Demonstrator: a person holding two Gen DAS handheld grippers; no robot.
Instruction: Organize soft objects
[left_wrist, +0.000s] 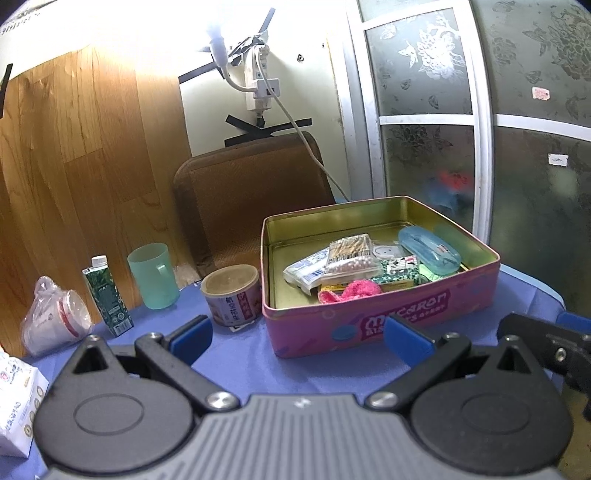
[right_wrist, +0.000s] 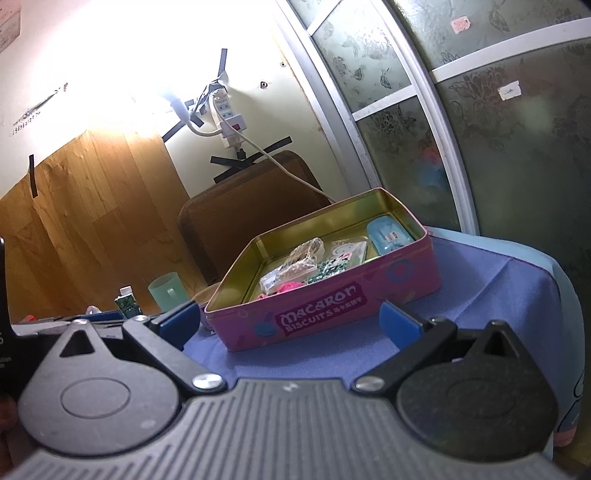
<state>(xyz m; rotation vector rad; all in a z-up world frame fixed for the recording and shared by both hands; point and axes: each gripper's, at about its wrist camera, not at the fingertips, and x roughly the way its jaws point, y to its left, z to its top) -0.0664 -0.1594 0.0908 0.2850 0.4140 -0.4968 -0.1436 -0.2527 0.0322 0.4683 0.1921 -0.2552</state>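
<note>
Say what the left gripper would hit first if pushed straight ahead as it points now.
Probably the pink front wall of the biscuit tin; the open left gripper faces it across bare blue cloth, though depth is uncertain.

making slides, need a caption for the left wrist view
Open left claw faces a pink biscuit tin holding a pink fuzzy item.

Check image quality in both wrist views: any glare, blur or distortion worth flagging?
Left wrist: the lamp blows out the upper wall; fisheye bends the door frame; the tin reads sharp. Right wrist: stronger glare washes the wall around the power strip; the horizon is tilted; the tin's lettering is legible.
</note>
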